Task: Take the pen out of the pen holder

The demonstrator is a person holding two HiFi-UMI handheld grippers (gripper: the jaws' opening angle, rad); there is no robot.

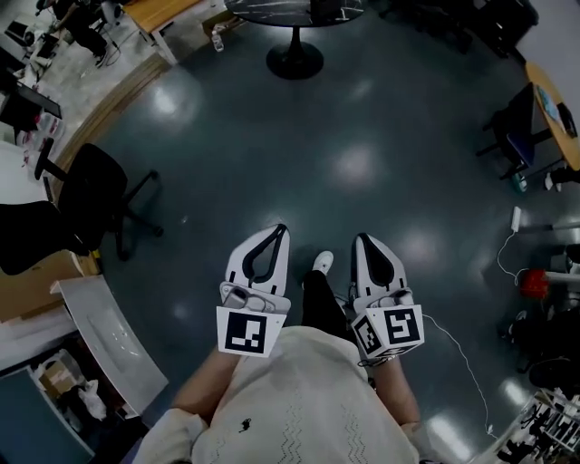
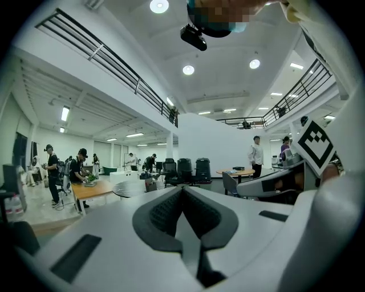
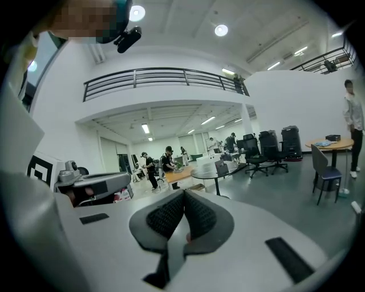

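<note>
No pen and no pen holder show in any view. In the head view I hold both grippers close to my body, pointing forward over the dark floor. My left gripper (image 1: pixel 279 228) is shut, its tips meeting, with nothing between them. My right gripper (image 1: pixel 361 237) is shut too and holds nothing. The left gripper view shows its own tips (image 2: pixel 182 188) closed against an open office hall. In the right gripper view the tips (image 3: pixel 183 194) are likewise pressed together.
A black office chair (image 1: pixel 95 195) stands at the left near a curved white desk (image 1: pixel 109 331). A round black table (image 1: pixel 294 14) stands ahead. Another chair (image 1: pixel 517 131) and cables (image 1: pixel 507 254) lie to the right. Several people work at distant tables (image 2: pixel 94 188).
</note>
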